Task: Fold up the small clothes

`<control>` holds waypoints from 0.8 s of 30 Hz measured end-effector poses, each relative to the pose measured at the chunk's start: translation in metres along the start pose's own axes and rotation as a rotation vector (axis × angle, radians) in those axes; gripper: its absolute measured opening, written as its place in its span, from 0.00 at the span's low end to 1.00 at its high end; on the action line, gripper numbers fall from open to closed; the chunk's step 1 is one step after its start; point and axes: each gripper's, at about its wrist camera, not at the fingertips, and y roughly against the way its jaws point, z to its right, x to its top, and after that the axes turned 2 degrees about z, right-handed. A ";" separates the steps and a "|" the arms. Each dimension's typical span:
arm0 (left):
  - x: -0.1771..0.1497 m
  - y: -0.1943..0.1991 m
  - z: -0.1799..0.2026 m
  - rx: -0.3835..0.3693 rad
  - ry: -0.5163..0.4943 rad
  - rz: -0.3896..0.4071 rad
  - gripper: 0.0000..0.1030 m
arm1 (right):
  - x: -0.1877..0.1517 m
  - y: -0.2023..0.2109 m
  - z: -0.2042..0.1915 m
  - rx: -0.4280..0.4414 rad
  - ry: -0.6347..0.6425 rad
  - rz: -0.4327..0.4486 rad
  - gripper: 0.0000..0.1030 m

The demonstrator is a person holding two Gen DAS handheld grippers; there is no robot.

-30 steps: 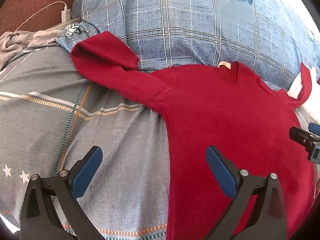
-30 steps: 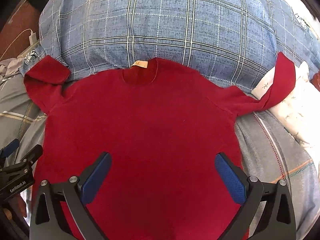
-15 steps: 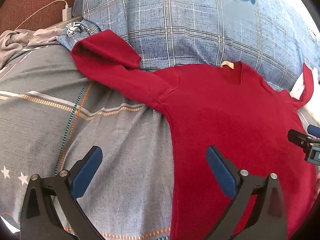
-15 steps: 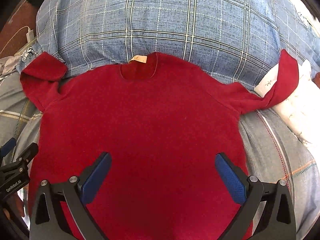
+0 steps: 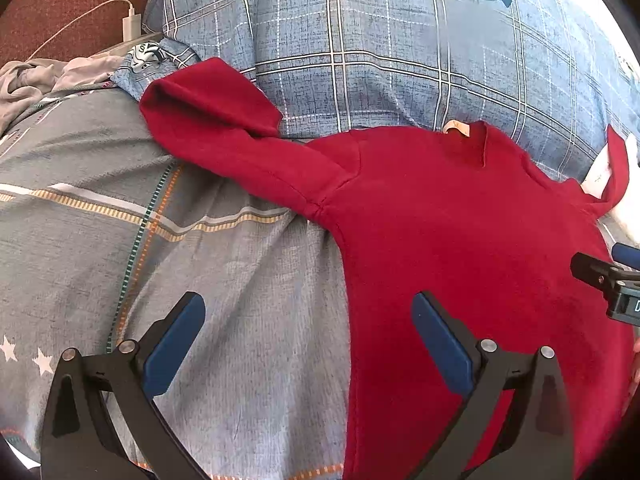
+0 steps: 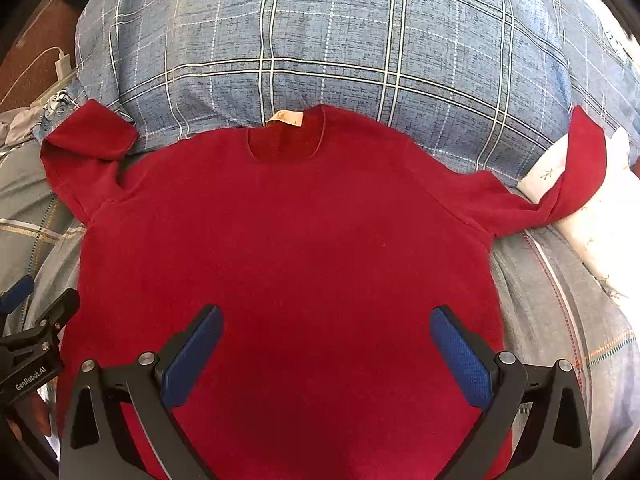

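A red long-sleeved sweater (image 6: 288,232) lies flat and face up on the bed, collar with a tan label (image 6: 285,117) toward the pillow. Its left sleeve (image 5: 224,136) runs out with the cuff turned back against the pillow. Its right sleeve (image 6: 576,184) bends up over a white cushion. My left gripper (image 5: 308,320) is open and empty, over the sweater's left side edge and the bedsheet. My right gripper (image 6: 326,332) is open and empty above the lower middle of the sweater. The left gripper also shows at the right wrist view's left edge (image 6: 36,320).
A large blue plaid pillow (image 6: 320,40) sits behind the collar. A white floral cushion (image 6: 592,232) lies at the right. Grey patterned bedsheet (image 5: 120,248) spreads to the left. Crumpled grey cloth (image 5: 36,80) and a white charger with cable (image 5: 132,24) lie at far left.
Both grippers have drifted slightly, so the sweater sits a little further right in the left view and nearer in the right view. The sweater has not moved. Both stay open.
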 end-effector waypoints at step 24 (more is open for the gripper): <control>0.036 -0.037 -0.069 0.124 0.158 0.013 1.00 | 0.113 -0.078 -0.132 0.693 -0.007 -0.070 0.64</control>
